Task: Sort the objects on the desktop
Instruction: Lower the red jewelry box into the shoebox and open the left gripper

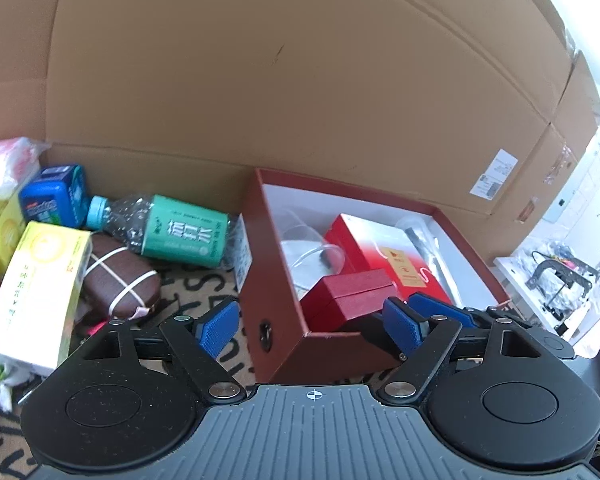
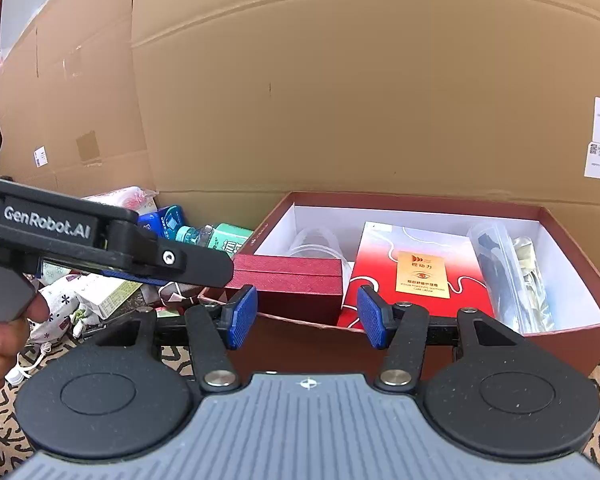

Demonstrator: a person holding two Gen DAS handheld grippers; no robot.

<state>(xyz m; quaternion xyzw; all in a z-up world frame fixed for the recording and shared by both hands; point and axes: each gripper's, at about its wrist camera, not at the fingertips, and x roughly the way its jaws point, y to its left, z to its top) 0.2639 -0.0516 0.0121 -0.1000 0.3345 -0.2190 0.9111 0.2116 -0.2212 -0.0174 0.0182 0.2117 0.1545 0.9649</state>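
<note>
A dark red open box (image 1: pixel 278 320) (image 2: pixel 580 344) with white lining holds a small red case (image 1: pixel 352 294) (image 2: pixel 300 280), a red-and-white carton (image 1: pixel 392 256) (image 2: pixel 416 272), clear plastic cups (image 1: pixel 308 252) and a clear bag (image 2: pixel 512 276). My left gripper (image 1: pixel 312 328) is open and empty, at the box's near corner; it also shows in the right wrist view (image 2: pixel 180 272), reaching in beside the small red case. My right gripper (image 2: pixel 306 316) is open and empty, just before the box's front wall.
Left of the box lie a green-labelled bottle (image 1: pixel 172 228), a brown pouch with a white band (image 1: pixel 120 280), a yellow-white carton (image 1: pixel 36 292), a blue tin (image 1: pixel 54 196) and a white patterned bag (image 2: pixel 60 312). Large cardboard sheets (image 1: pixel 300 80) stand behind. The mat is patterned.
</note>
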